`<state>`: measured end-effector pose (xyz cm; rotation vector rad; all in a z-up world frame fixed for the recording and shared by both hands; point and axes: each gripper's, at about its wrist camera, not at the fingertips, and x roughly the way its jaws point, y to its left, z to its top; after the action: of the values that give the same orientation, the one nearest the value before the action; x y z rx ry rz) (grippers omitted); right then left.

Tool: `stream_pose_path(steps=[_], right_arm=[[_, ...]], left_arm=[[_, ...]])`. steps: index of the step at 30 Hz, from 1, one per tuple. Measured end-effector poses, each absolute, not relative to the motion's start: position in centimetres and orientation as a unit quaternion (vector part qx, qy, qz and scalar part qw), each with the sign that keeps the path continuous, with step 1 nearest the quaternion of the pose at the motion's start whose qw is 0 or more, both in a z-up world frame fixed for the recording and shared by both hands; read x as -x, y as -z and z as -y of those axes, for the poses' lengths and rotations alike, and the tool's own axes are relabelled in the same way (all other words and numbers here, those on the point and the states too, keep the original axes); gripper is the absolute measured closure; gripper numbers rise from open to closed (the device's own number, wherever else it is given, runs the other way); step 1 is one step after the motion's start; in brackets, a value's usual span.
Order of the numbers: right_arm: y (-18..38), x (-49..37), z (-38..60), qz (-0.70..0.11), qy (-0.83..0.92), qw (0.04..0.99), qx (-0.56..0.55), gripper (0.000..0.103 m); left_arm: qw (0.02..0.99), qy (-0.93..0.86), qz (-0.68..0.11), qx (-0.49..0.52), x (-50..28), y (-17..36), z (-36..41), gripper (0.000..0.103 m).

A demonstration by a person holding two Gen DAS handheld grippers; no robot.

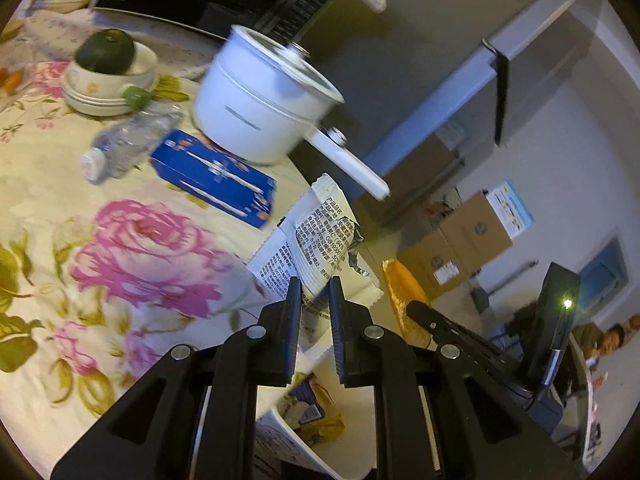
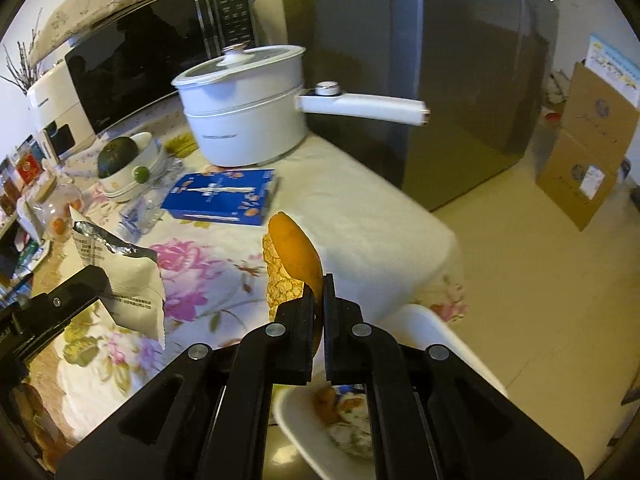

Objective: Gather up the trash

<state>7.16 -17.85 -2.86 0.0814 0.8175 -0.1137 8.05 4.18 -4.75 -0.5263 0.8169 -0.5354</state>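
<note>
Bin contents (blurred, behind both hand-held grippers) are hard to make out.

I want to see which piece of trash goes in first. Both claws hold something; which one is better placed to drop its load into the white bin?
Probably the right claw. It pinches the orange peel, and the white bin opens right beneath it. The left claw, gripping the white wrapper, hangs nearer the table.

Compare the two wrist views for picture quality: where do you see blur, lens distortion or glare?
Left wrist view: the white lidded pot, clear plastic bottle and floral tablecloth smear with motion blur, while the printed white wrapper stays legible. Right wrist view: sharper; fisheye bends the grey fridge, and the black microwave door carries dim reflections.
</note>
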Motion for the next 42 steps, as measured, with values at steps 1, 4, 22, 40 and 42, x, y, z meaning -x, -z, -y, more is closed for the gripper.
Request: stream_pose_path(steps=[1, 4, 22, 40, 42], right_arm=[[2.9, -6.7, 18.2, -0.396, 0.062, 0.915, -0.035, 0.100], [3.4, -5.2, 19.5, -0.398, 0.085, 0.913, -0.022, 0.100], [8.4, -0.3, 24.1, -0.459, 0.175, 0.871, 0.022, 0.097], [8.3, -0.6, 24.7, -0.447, 0.219, 0.867, 0.025, 0.025], [8.3, -0.8, 24.5, -0.448, 0.215, 0.868, 0.022, 0.022]], left_arm=[[0.848, 0.260, -0.390, 0.245, -7.9, 4.8, -3.6, 0.089], [0.843, 0.281, -0.400, 0.223, -7.3, 5.1, -1.2, 0.088], [0.803, 0.341, -0.471, 0.132, -4.1, 9.4, 8.1, 0.085], [0.789, 0.309, -0.516, 0.130, -4.6, 12.0, 7.9, 0.053], [0.789, 0.303, -0.519, 0.132, -4.8, 12.1, 7.6, 0.052]])
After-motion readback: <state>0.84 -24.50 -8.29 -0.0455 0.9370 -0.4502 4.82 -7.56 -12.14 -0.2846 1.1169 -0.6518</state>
